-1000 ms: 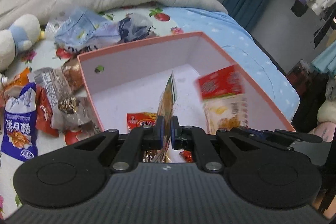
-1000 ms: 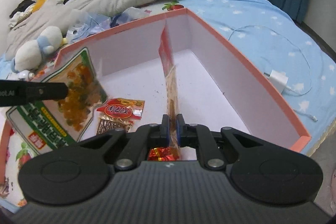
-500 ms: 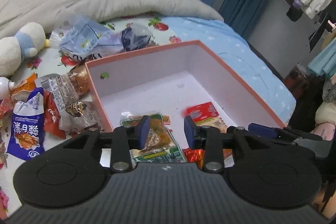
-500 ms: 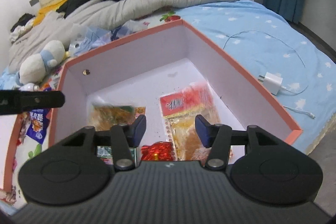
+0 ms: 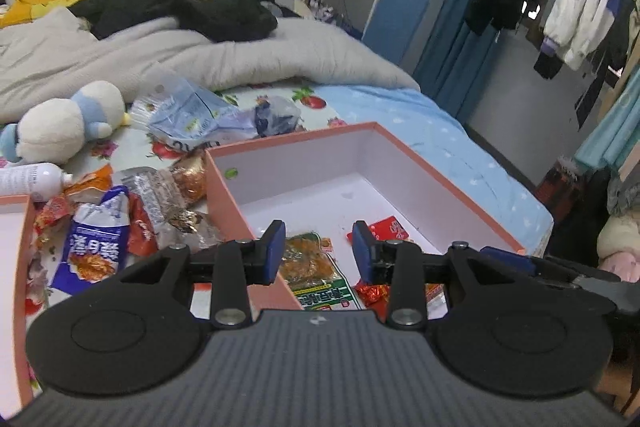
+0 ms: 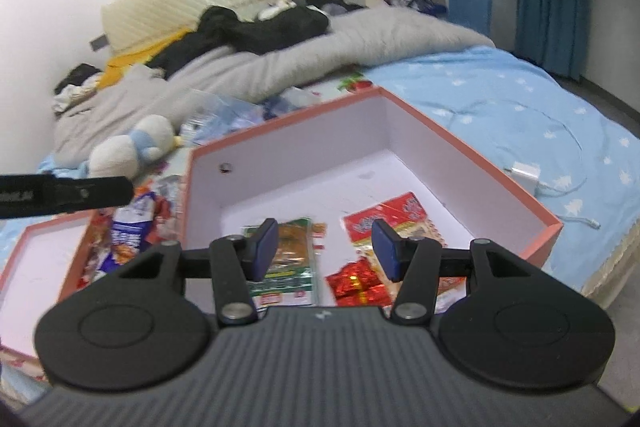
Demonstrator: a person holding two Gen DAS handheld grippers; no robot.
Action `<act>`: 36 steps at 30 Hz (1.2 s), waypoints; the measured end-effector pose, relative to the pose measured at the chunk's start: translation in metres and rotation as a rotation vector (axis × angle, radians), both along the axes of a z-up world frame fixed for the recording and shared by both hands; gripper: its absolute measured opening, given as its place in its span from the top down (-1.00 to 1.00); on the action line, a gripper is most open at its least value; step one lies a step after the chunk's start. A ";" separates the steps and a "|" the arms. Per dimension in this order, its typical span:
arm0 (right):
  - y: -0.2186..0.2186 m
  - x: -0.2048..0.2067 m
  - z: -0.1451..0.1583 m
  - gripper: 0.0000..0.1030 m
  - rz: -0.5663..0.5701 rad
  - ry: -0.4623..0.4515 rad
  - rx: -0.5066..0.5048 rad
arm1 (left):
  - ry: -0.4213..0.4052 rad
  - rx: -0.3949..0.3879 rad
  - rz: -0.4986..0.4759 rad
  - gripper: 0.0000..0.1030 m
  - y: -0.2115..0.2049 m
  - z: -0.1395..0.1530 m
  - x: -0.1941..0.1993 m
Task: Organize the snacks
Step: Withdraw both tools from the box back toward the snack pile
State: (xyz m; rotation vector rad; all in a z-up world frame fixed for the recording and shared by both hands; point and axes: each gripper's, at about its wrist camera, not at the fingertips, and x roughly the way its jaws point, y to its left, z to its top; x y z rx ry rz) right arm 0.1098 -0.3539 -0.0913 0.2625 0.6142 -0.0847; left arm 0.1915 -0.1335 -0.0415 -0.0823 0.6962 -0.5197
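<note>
Both the left gripper [image 5: 319, 247] and right gripper [image 6: 325, 250] now hang spread and empty, their green-labelled packet [image 6: 285, 259] and red-topped packet [image 6: 390, 223] just dropped flat inside the pink cardboard box [image 6: 460, 147], more snacks waiting at left.

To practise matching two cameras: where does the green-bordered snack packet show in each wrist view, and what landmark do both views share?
Left wrist: green-bordered snack packet lies low centre, between the open fingers.
Right wrist: it lies lower centre-left, behind the left finger.
Shared landmark: pink box.
</note>
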 end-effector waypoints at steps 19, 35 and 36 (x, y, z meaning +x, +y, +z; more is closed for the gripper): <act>0.057 -0.026 0.013 -0.05 0.128 -0.143 -0.001 | -0.081 -0.025 0.122 0.19 0.062 0.010 -0.053; 0.103 -0.047 -0.004 -0.05 0.248 -0.162 -0.033 | -0.042 -0.023 0.242 0.19 0.106 -0.027 -0.086; 0.105 -0.048 -0.007 -0.05 0.259 -0.160 -0.033 | -0.032 -0.025 0.247 0.19 0.109 -0.031 -0.086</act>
